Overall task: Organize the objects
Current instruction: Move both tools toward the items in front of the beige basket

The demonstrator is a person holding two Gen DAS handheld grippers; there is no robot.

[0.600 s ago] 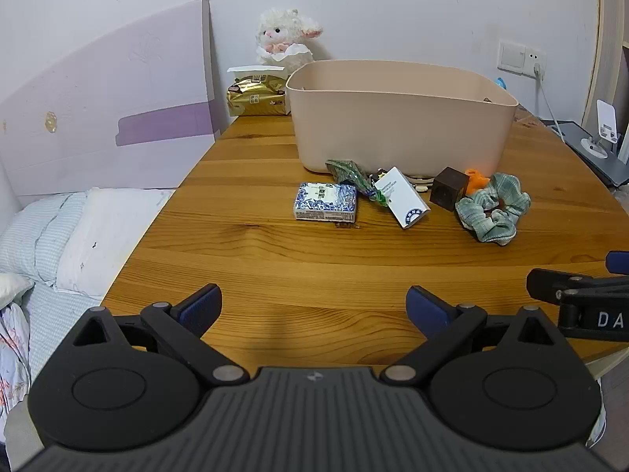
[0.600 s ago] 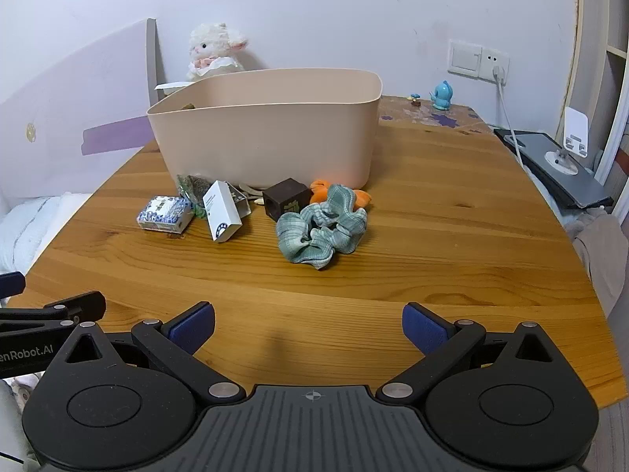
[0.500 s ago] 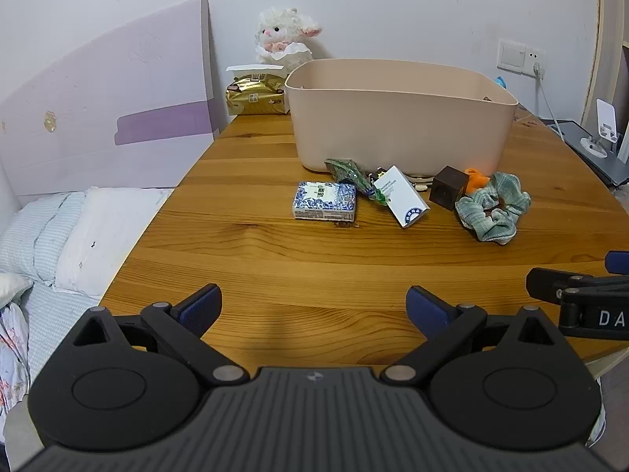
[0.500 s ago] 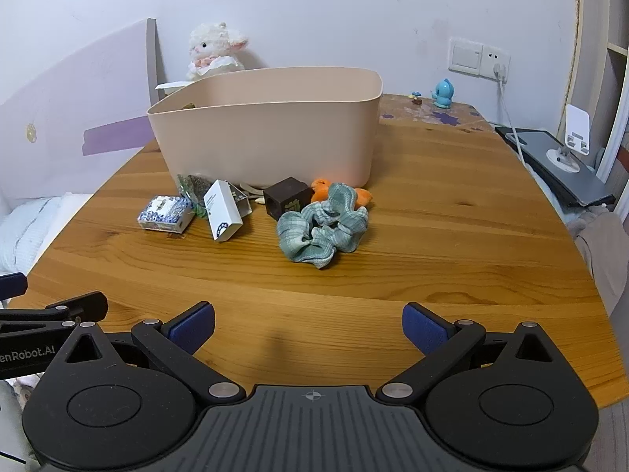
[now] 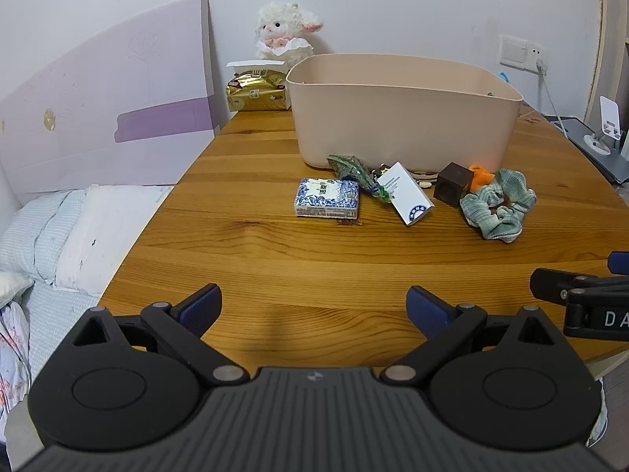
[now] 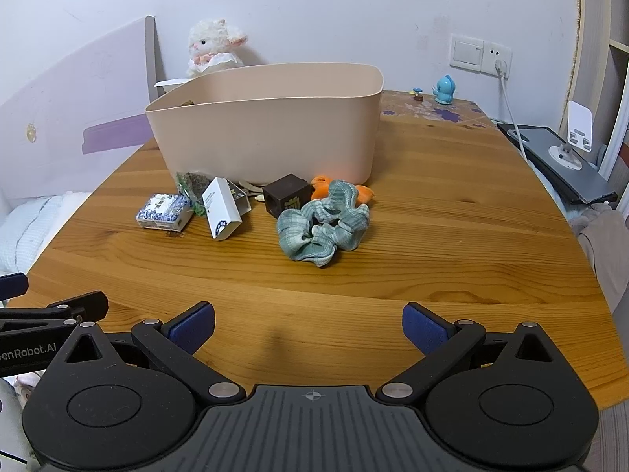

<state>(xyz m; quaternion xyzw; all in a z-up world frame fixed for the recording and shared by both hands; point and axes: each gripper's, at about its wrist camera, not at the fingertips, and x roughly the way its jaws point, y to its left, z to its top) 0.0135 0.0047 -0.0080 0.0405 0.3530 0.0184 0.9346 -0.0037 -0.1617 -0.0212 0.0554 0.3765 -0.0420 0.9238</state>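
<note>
Small clutter, green scrunchie point(image 6: 323, 225), dark cube point(image 6: 285, 196), white box point(image 6: 221, 208), blue-patterned box point(image 5: 327, 198), sits in a row against the beige bin point(image 6: 267, 126) on the table point(image 6: 432, 244). Well back at the near edge, left tool point(image 5: 313, 305) and right tool point(image 6: 308, 324) hang released, jaws wide, empty.

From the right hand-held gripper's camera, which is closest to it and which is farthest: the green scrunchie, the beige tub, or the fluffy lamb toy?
Measured from the right hand-held gripper:
1. Green scrunchie, on the table just ahead, closest.
2. Beige tub, behind the scrunchie, mid-table.
3. Fluffy lamb toy, at the back left against the wall, farthest.
</note>
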